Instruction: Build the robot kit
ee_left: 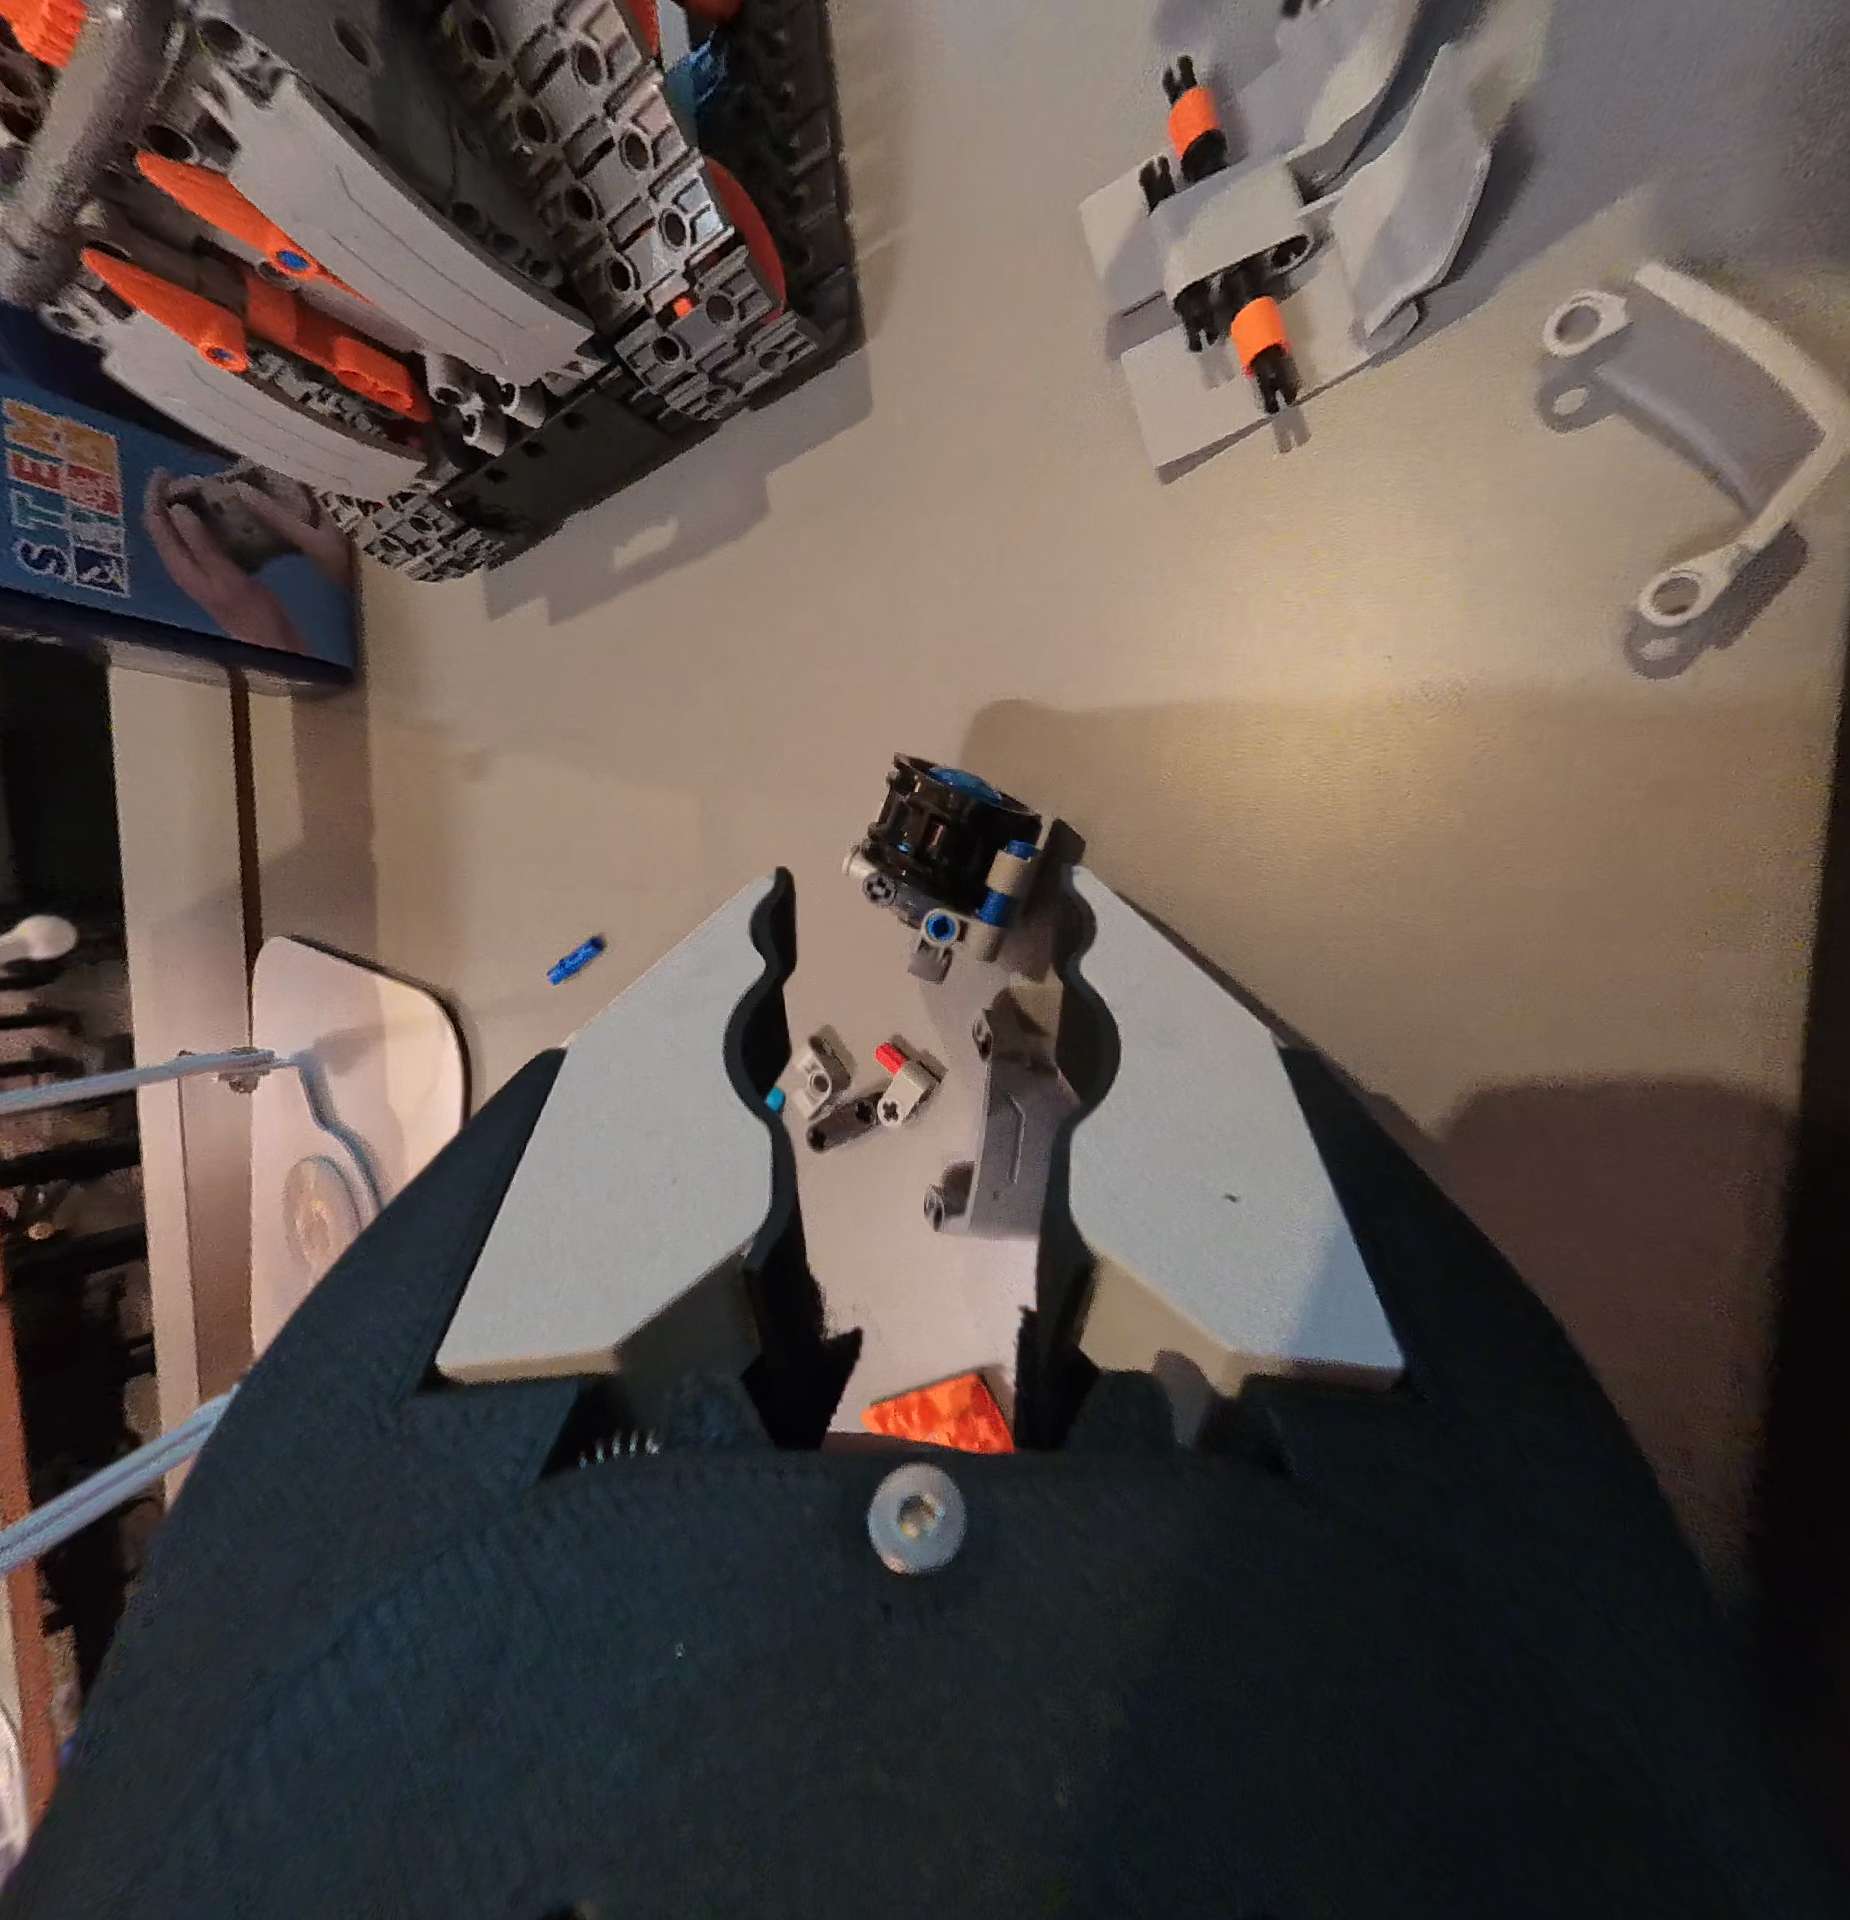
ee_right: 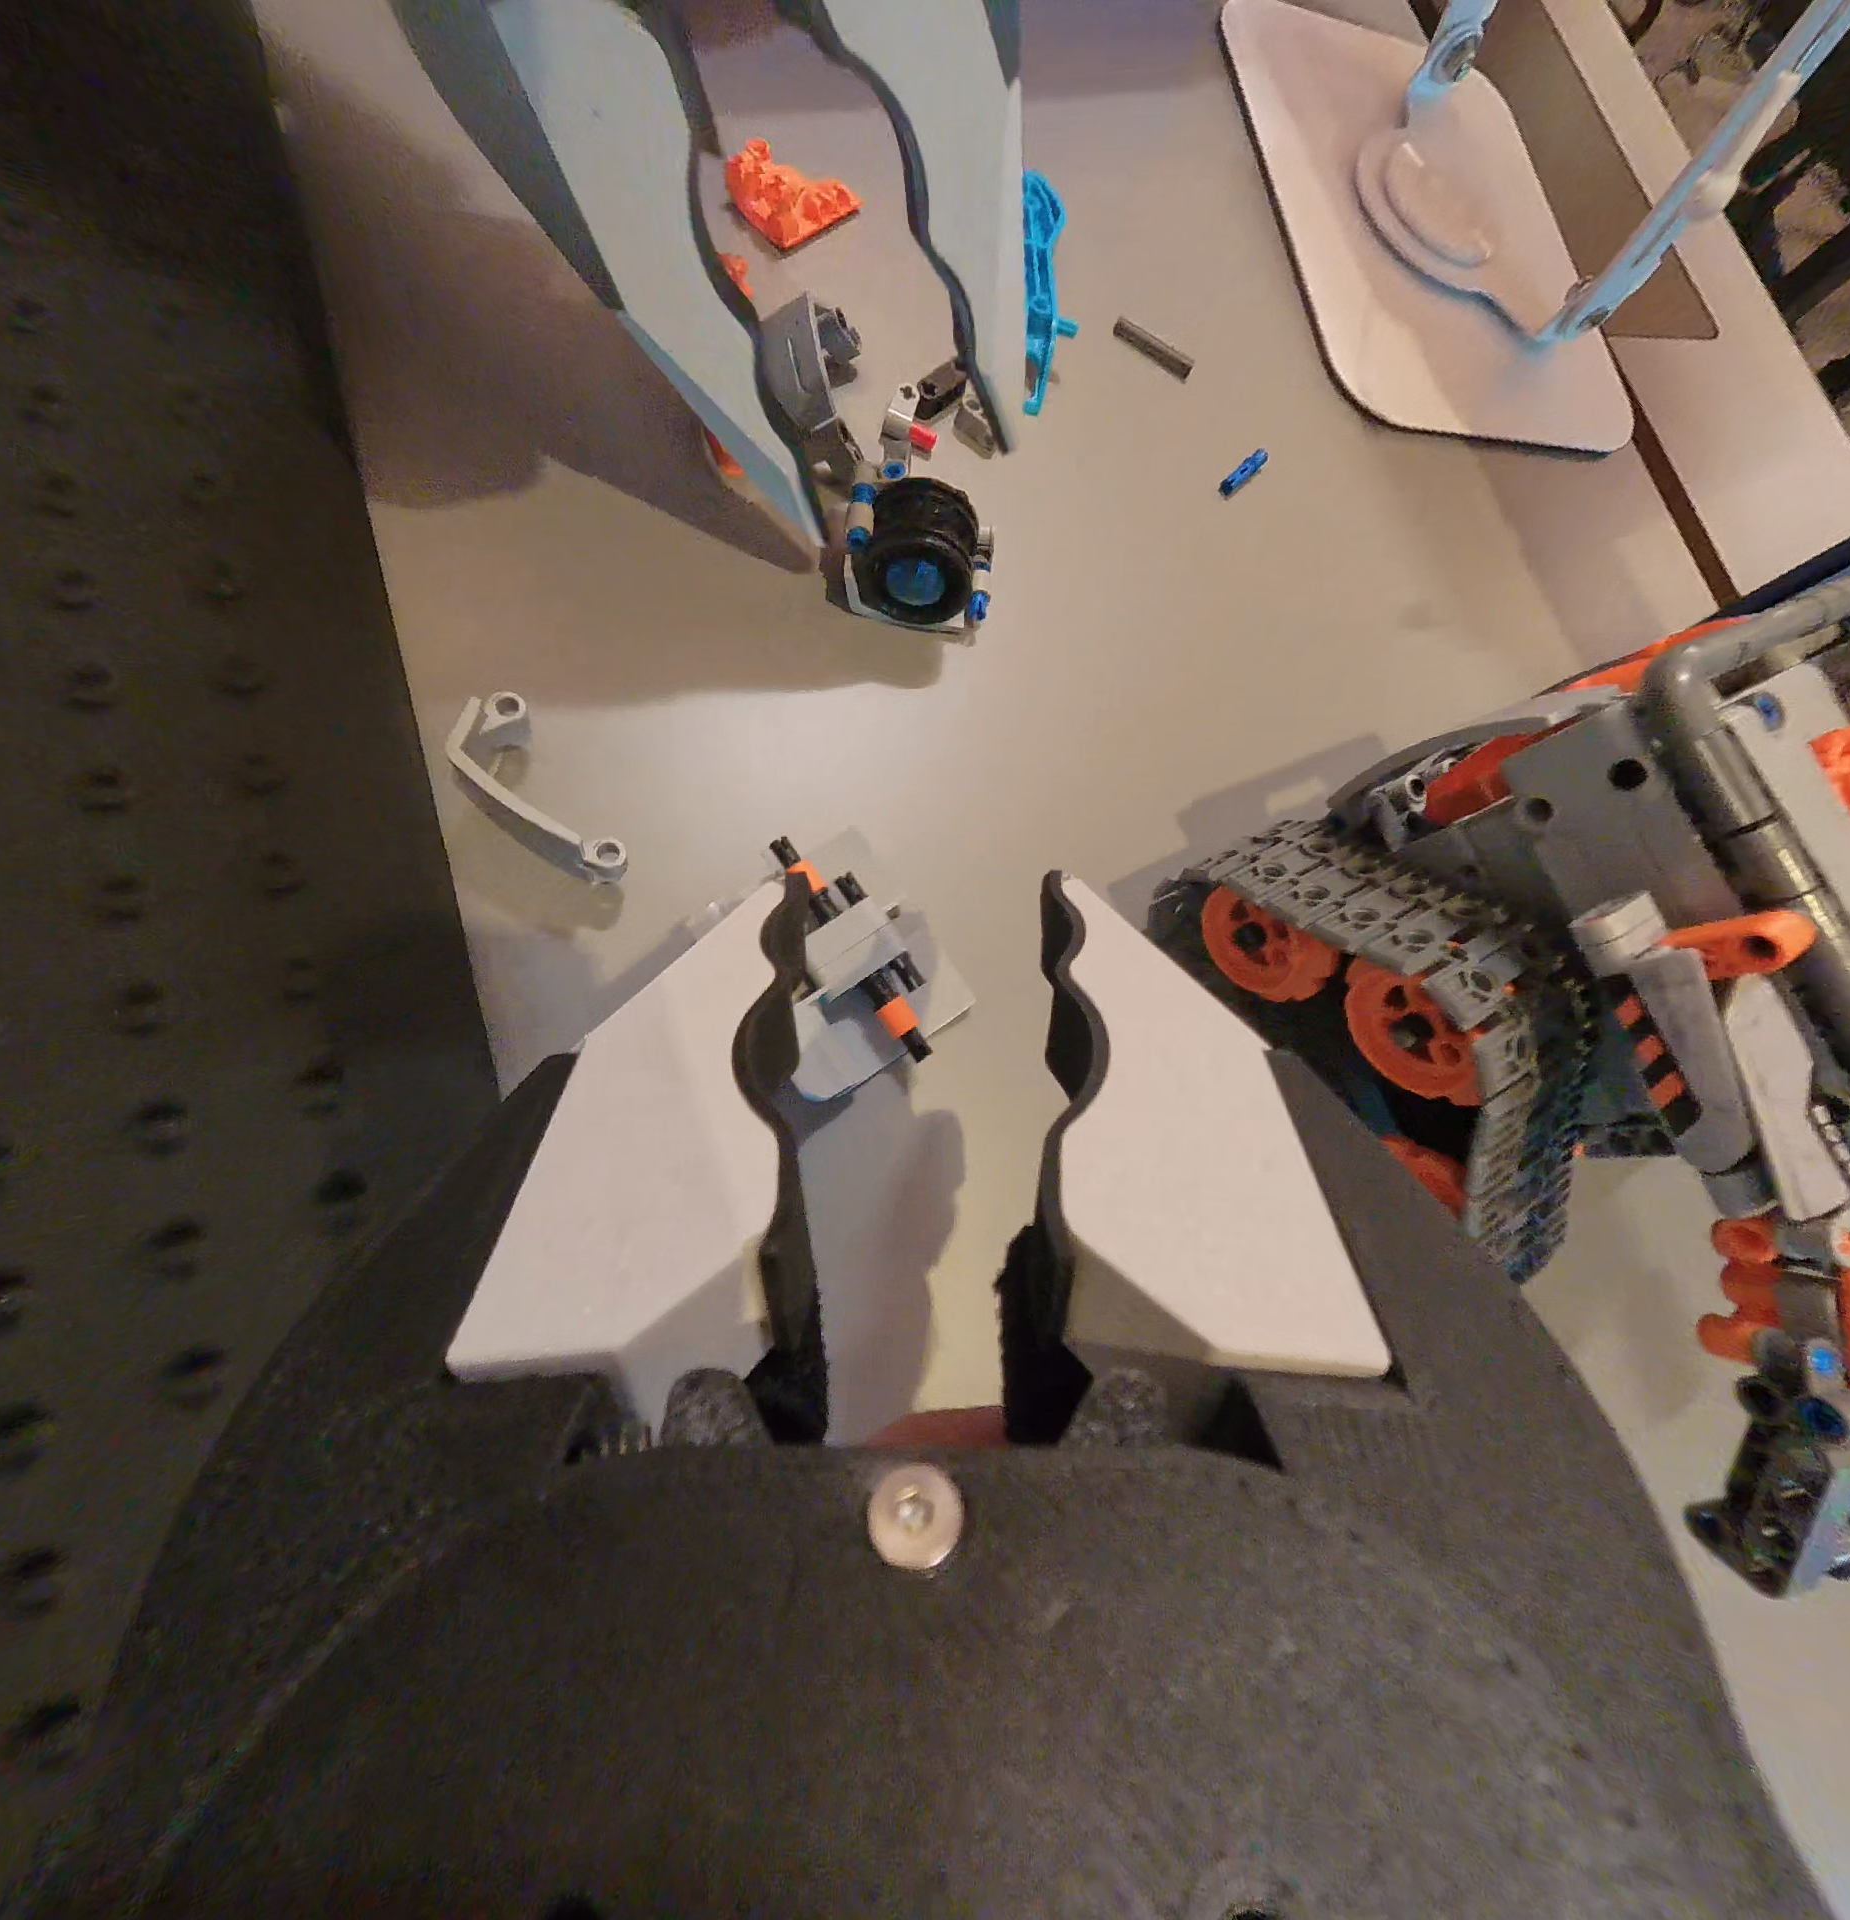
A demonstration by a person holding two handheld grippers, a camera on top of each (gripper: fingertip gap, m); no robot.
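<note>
Left tool (ee_left: pixel 926 914), fingers apart, holds nothing; it hangs over loose building-toy bits on the pale surface (ee_left: pixel 1264 644): a grey bracket piece with a black wheel (ee_left: pixel 947 831) lies at its tips along the right finger, small grey connectors (ee_left: pixel 859 1091) sit between the fingers, and a blue pin (ee_left: pixel 575 958) lies just left. Right tool (ee_right: pixel 916 894), also apart and empty, hovers over a flat grey panel assembly with orange-black pins (ee_right: pixel 869 987) beside its left finger. A curved grey beam (ee_right: pixel 531 790) lies ahead-left and the tracked orange-grey vehicle (ee_right: pixel 1472 935) sits right.
</note>
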